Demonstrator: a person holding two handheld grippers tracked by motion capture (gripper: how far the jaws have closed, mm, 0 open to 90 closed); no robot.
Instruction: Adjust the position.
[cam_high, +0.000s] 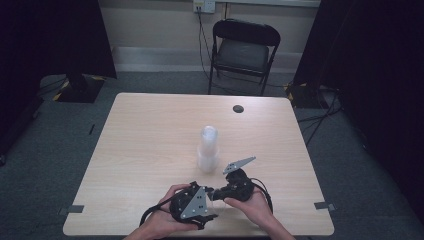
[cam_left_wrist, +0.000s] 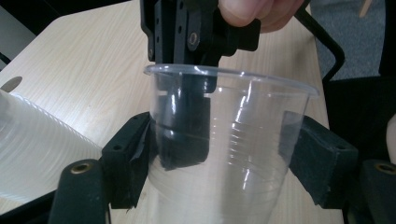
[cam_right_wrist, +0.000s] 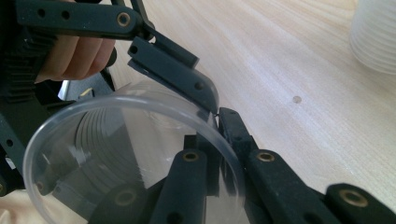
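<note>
Your left hand-held gripper (cam_left_wrist: 219, 158) has its jaws closed on the sides of a clear cup (cam_left_wrist: 229, 154), one pad on each flank, at the near edge of the counter (cam_high: 150, 130). Your right hand-held gripper (cam_right_wrist: 219, 140) is pinched on the cup's rim, one jaw inside the wall and one outside. The cup hangs between your hands, just above the counter, with the stack (cam_high: 208, 150) of cups standing just beyond, mid-counter. The step looks like separating or passing over a single cup. To do it well, keep the left squeeze light so the thin wall doesn't buckle, pull straight along the cup's axis with the right, and don't twist the rim. Hold it clear of the stack.
</note>
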